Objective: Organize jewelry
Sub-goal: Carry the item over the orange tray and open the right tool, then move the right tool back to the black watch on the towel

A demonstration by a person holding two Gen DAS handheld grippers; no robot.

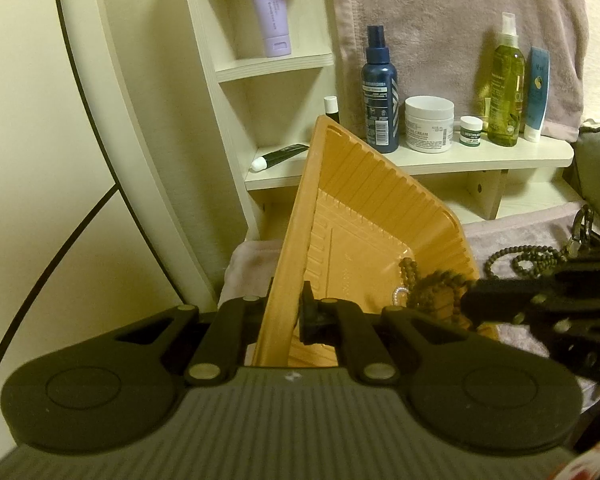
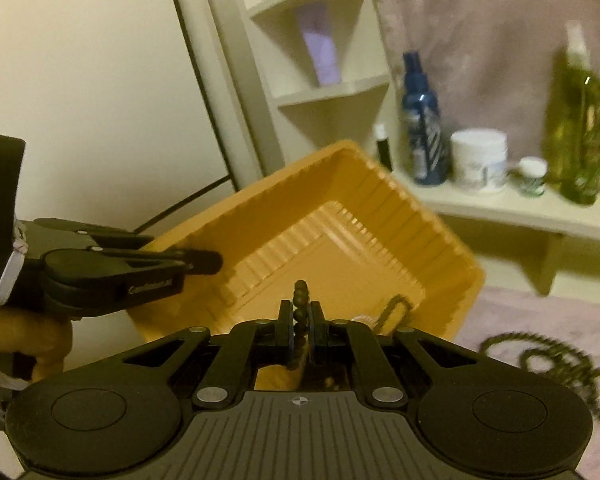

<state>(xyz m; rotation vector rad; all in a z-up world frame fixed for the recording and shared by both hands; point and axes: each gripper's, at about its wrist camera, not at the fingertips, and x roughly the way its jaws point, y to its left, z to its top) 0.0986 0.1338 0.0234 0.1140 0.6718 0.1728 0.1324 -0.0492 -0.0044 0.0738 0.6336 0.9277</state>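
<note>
My left gripper (image 1: 284, 312) is pinched on the near wall of the orange plastic tray (image 1: 364, 200) and holds it tilted, its open side turned toward my right. My right gripper (image 2: 300, 320) is pressed together on a strand of dark beads (image 2: 300, 300), which sticks up between the pads over the tray's near rim. A small silvery piece (image 1: 400, 294) already lies in the tray's low corner, just beside more beads. A second beaded strand (image 1: 520, 258) lies outside, on the pale pink cloth (image 1: 512, 236) that covers the surface.

I judge the tray light, thin and flexible; a grip on one wall lets it twist, so a hold low and near a corner is steadier. The beads are limp and smooth and will slide through a loose pinch, so I would grip across several beads, not one.

Behind stands a cream shelf (image 1: 480, 158) with a blue spray bottle (image 1: 380, 92), a white cream jar (image 1: 429, 124) and a yellow-green bottle (image 1: 506, 88); a towel (image 1: 440, 32) hangs above.
</note>
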